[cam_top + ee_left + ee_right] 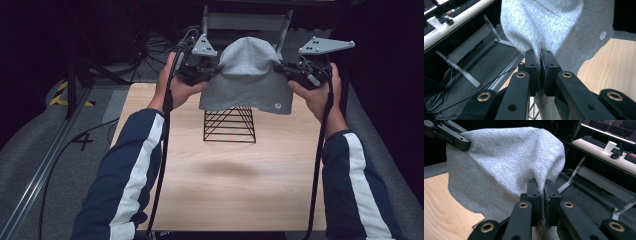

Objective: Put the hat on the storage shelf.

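Grey beanie (pixel 247 75) hangs stretched in the air between both hands, above the black wire rack (pixel 230 125) standing on the wooden table (pixel 220 185). Left gripper (pixel 207 74) is clamped on the hat's left edge, and right gripper (pixel 286 70) pinches its right edge, each with fabric squeezed between the jaws.
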The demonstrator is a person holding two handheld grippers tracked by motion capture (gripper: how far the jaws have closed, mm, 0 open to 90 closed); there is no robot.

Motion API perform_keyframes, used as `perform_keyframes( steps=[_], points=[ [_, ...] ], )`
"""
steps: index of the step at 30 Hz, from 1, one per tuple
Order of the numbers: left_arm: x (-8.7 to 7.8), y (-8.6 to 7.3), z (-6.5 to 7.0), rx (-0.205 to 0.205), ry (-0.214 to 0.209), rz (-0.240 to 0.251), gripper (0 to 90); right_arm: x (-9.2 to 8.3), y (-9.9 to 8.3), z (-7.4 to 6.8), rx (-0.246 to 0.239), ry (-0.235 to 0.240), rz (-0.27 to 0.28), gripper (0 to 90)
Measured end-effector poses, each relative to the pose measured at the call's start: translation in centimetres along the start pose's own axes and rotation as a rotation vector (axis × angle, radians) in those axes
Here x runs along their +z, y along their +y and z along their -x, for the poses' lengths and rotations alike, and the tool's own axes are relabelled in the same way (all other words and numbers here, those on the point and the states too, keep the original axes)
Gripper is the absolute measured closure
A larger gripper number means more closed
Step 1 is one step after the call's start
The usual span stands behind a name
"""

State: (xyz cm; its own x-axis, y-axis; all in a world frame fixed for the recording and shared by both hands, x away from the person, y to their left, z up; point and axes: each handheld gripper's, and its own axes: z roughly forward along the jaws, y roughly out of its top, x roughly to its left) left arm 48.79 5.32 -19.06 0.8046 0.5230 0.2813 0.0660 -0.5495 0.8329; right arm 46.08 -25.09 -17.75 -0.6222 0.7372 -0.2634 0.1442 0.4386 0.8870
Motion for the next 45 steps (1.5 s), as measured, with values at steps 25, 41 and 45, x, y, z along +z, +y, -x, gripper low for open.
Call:
perform_keyframes(
  steps=[25, 41, 45],
  points=[
    [2.2, -2.9, -2.5, -0.096, -0.024, -0.006, 84.9, 4.7, -1.7, 0.9, 0.052, 0.058, -0.023, 85.5],
    [0.4, -3.4, -0.8, -0.064, -0.051, 0.043, 84.9, 2.7, -2.5, -0.1, 0.033, 0.076, 0.008, 85.5],
    [0.0, -3.3, -0.6, -0.064, -0.057, 0.065, 84.9, 2.4, -2.4, -0.3, 0.031, 0.076, 0.014, 85.5]
  ],
)
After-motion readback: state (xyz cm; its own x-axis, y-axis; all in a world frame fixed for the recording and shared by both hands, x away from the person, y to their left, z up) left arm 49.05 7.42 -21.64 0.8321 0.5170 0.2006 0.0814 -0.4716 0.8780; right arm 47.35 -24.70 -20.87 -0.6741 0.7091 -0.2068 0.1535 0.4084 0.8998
